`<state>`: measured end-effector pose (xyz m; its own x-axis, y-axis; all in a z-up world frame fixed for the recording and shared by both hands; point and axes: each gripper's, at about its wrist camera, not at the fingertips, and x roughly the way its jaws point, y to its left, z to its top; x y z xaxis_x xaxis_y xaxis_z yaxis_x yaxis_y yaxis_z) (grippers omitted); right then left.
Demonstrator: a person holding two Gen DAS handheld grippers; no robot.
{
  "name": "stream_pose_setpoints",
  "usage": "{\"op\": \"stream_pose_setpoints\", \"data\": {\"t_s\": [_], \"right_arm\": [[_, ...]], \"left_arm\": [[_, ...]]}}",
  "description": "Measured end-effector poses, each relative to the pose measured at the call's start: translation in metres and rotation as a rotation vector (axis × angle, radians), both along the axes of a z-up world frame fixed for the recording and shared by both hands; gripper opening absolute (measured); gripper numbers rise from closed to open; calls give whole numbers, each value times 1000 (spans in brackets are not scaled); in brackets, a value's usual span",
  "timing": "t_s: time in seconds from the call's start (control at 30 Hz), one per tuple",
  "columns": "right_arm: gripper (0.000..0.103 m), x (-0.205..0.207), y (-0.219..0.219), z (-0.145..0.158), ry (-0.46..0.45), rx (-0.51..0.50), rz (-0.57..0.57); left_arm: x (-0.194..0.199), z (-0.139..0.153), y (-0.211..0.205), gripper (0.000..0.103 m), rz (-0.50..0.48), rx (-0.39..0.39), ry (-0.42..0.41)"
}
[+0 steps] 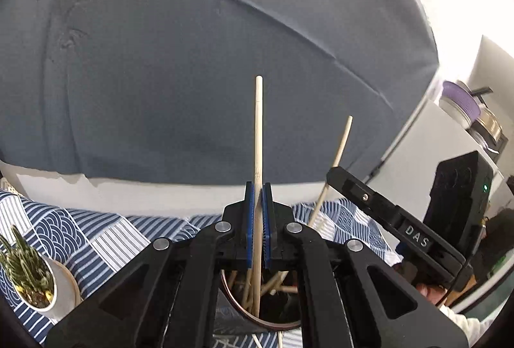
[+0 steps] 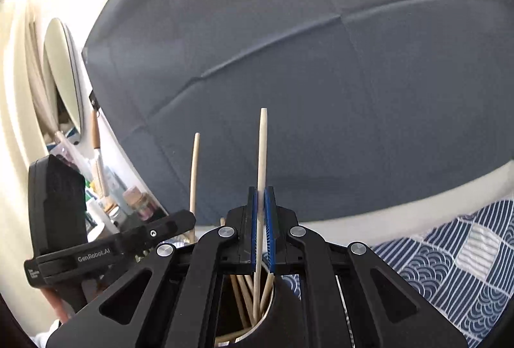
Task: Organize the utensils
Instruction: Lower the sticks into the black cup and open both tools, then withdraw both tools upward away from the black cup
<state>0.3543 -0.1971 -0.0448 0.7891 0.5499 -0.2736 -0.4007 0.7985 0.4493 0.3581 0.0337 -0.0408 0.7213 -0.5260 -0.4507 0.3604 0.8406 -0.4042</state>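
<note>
My left gripper [image 1: 258, 187] is shut on a pale wooden chopstick [image 1: 258, 129] that stands upright, its lower end down in a round holder [image 1: 244, 309] with several more chopsticks inside. To its right the right gripper [image 1: 340, 176] shows from the side, a second chopstick [image 1: 342, 139] slanting up from it. In the right wrist view my right gripper [image 2: 263, 192] is shut on its own chopstick [image 2: 261, 148], whose lower end dips into the metal holder [image 2: 273, 290] below. The left gripper [image 2: 189, 218] appears at left with its chopstick [image 2: 193, 174].
A blue-and-white patterned cloth [image 1: 106, 235] covers the table. A small potted plant [image 1: 29, 280] stands at the left. A large grey-blue cushion [image 1: 192, 58] fills the background. Cluttered shelves [image 2: 106, 187] sit at far left in the right wrist view. A hand [image 1: 430, 290] grips the right gripper's handle.
</note>
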Motion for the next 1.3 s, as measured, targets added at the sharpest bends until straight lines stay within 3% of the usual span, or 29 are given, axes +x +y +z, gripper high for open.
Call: {"op": "stream_pose_setpoints", "data": {"t_s": [0.3, 0.33, 0.37, 0.43, 0.53, 0.67, 0.83, 0.97, 1.07, 1.13, 1.3], "right_arm": [[9, -23, -12, 1, 18, -116, -63], [11, -24, -14, 3, 22, -124, -65], [20, -26, -17, 4, 25, -133, -71], [36, -31, -20, 7, 25, -134, -75], [38, -38, -26, 13, 45, -134, -63], [54, -50, -29, 15, 58, -165, -58], [66, -67, -31, 9, 119, -188, -6], [86, -82, -33, -4, 162, -183, 6], [86, -91, -33, -19, 212, -211, 8], [86, -95, -31, -31, 247, -254, 3], [86, -102, -31, -59, 328, -288, 4]], "left_arm": [[-12, -5, 9, 5, -22, -55, 48], [-13, -4, 8, 6, -18, -51, 50], [-15, -3, 9, 6, -11, -49, 55], [-19, -2, 14, 17, -15, -57, 63], [-30, 1, 16, 20, 11, -51, 73], [-46, 3, 20, 32, 30, -38, 88], [-65, 4, 19, 56, 47, 0, 116], [-83, -3, 13, 70, 44, 67, 150], [-93, -14, 10, 74, 46, 77, 199], [-99, -22, 9, 83, 61, 87, 224], [-117, -47, 6, 85, 71, 131, 294]]}}
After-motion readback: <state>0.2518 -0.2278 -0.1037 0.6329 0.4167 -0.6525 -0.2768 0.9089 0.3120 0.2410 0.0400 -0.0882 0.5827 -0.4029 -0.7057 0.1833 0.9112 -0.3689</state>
